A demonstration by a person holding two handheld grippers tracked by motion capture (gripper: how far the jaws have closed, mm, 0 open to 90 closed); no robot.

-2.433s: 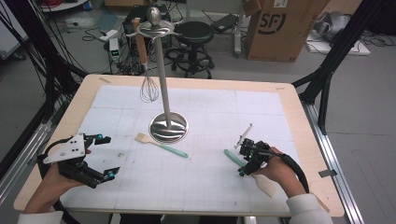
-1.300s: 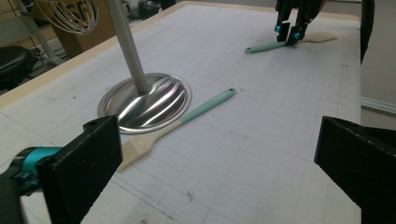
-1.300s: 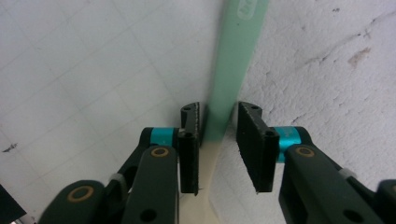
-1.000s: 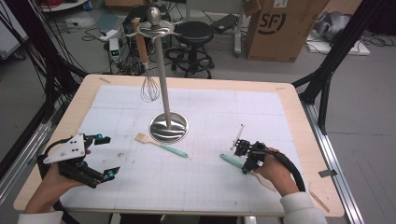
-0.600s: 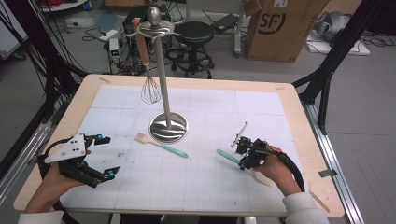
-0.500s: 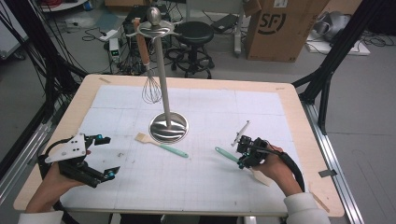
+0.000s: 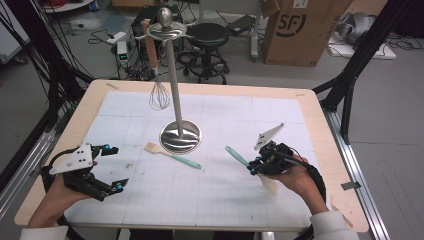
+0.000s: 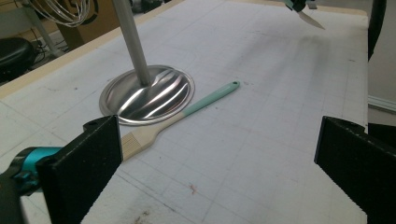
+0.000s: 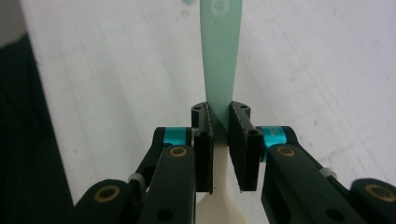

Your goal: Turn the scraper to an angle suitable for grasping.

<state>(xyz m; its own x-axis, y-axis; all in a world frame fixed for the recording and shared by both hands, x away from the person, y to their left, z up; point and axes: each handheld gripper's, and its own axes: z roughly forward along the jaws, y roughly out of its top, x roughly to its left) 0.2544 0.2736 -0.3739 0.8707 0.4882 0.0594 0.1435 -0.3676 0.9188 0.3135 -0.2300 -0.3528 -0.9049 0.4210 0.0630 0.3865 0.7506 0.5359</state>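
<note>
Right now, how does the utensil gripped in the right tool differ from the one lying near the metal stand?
The spatula is clamped in the right tool and lifted off the mat; the brush lies flat on the mat, untouched, beside the stand's base.

The spatula ends in a cream blade; the brush ends in a pale wooden head with bristles.

The spatula's handle points up and away from the hand; the brush lies level.

Both have mint-green handles.
</note>
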